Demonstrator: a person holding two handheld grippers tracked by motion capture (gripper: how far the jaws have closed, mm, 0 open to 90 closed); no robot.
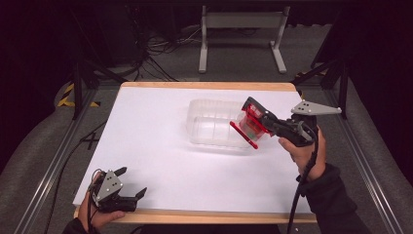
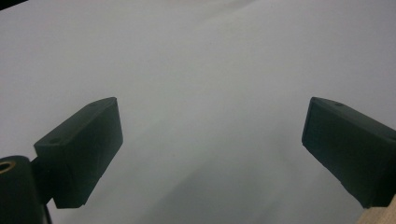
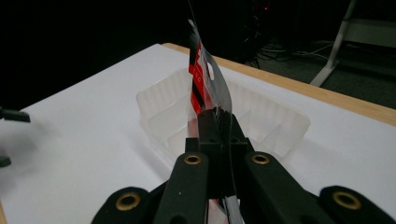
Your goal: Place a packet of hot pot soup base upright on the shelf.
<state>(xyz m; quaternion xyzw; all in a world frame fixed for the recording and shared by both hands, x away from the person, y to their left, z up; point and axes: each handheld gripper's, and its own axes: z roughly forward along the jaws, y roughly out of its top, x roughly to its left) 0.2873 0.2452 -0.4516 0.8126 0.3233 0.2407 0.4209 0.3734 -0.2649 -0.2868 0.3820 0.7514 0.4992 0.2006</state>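
Nearest the overhead camera, at about seven o'clock on the table (image 1: 146,161), the left gripper (image 1: 132,182) is lying low in the person's left hand (image 1: 97,214) by the wooden front edge, its jaws spread wide and holding nothing. Out at two o'clock the right hand (image 1: 304,153) is carrying the right gripper (image 1: 254,126) above the near right corner of a clear plastic bin (image 1: 214,123), and the jaws are pinching a red and clear packet (image 1: 249,127) that is hanging tilted over the bin's rim. Switching to the left gripper view, both black jaws are standing far apart at four and eight o'clock with only bare white tabletop (image 2: 196,70) between them, and a sliver of the wooden edge is showing at five o'clock. In the right gripper view, the jaws are clamping together on the packet (image 3: 205,79), which is rising thin and edge-on toward twelve o'clock, while the bin (image 3: 280,126) is sitting just behind it with its dividers faintly showing. My guess is the packet is heading into the bin. Since the grip is catching just one edge of a slick, floppy pack, it could be slipping or swinging, and a release from this spot over the rim might be tipping it outside onto the table, or the pack's lower edge might be snagging the wall and nudging the light bin.
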